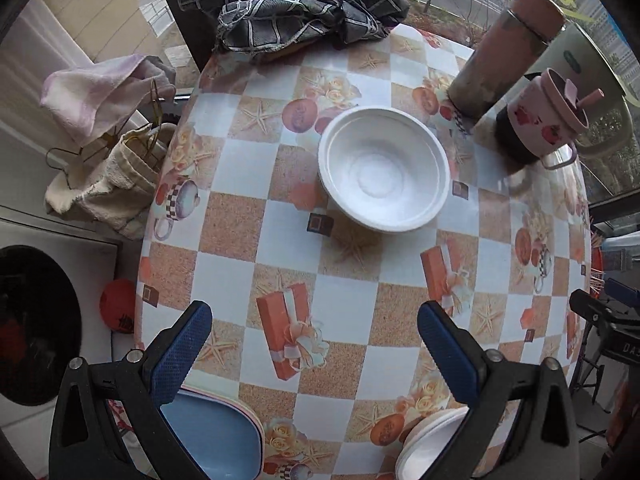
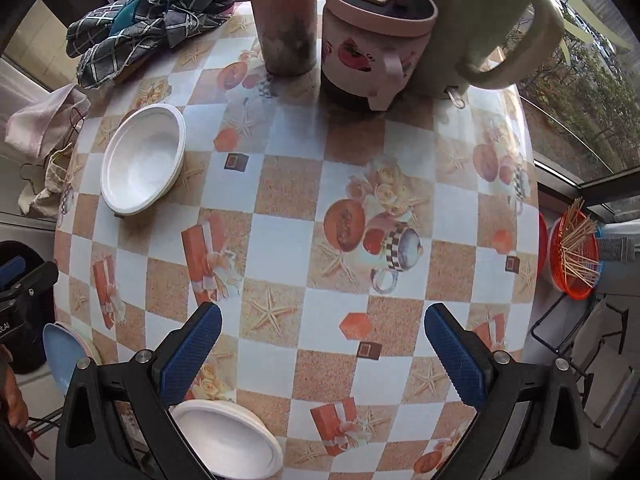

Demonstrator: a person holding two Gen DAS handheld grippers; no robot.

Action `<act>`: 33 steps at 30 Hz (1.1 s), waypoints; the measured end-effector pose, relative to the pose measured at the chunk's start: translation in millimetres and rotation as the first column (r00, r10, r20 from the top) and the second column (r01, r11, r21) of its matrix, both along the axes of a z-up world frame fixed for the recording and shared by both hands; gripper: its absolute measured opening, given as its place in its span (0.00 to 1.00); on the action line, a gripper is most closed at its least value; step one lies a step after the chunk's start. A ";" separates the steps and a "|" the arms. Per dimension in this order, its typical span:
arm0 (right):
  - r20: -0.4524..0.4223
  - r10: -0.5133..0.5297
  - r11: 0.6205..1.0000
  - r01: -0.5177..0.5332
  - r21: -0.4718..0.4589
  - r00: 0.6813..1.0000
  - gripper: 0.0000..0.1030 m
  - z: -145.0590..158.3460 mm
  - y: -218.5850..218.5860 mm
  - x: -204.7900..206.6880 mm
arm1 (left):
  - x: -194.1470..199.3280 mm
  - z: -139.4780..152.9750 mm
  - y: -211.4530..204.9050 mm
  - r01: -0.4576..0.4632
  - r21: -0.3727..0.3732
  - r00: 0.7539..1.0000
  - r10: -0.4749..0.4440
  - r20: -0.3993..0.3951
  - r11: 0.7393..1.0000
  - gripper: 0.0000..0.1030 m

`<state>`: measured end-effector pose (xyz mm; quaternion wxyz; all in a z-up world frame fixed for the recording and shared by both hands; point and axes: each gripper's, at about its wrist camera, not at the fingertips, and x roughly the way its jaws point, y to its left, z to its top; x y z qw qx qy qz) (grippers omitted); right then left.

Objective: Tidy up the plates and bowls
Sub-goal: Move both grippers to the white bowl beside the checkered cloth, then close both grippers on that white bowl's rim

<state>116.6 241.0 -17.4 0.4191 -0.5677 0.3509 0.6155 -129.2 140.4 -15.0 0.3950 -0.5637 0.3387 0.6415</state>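
Your left gripper (image 1: 314, 330) hangs above the table (image 1: 400, 280) with its jaws spread wide and nothing between the blue, cross-hatched rubber pads (image 1: 182, 350). Your right gripper (image 2: 322, 334) is released the same way, empty over the glossy checkered oilcloth printed with starfish, gift boxes and teapots.

The white bowl (image 1: 383, 168) sits upright near the middle of the table, round, smooth and matte, with a stepped rim; it looks like thin moulded foam or plastic. At the near edge lies a pale blue plate (image 1: 216, 436) with rounded corners, seemingly on top of a pink one, and beside it a stack of white round plates (image 2: 230, 438), partly hidden by your gripper arms.

At the far side stand a worn pink cylindrical flask (image 1: 506, 52), a pink lidded mug (image 2: 376, 36) with a straw, and a cream jug (image 2: 496, 20). A crumpled grey checked cloth (image 1: 296, 4) lies at the far edge.
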 end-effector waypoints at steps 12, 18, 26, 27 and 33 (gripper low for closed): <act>-0.112 -0.006 0.995 -0.005 -0.100 0.994 0.99 -66.9 53.6 -103.3 | -32.5 -47.0 74.8 -0.017 -0.061 0.990 0.009 -0.138 0.998 0.98; -0.110 -0.019 0.992 0.005 -0.124 0.994 0.99 -91.3 65.6 -121.2 | -34.6 -75.4 96.8 0.017 -0.103 0.989 -0.031 -0.141 0.995 0.96; -0.122 -0.025 0.989 0.006 -0.147 0.992 0.99 -113.1 76.6 -129.9 | -42.5 -106.7 110.3 0.019 -0.165 0.992 -0.039 -0.121 0.986 0.76; -0.124 -0.020 0.990 0.003 -0.143 0.992 0.91 -114.4 76.8 -131.1 | -42.6 -110.2 111.0 0.027 -0.170 0.994 -0.045 -0.104 0.985 0.73; -0.196 -0.005 0.986 -0.029 -0.167 0.981 0.41 -124.9 77.9 -144.7 | -31.5 -113.6 118.9 0.086 -0.131 0.996 -0.090 -0.028 0.988 0.52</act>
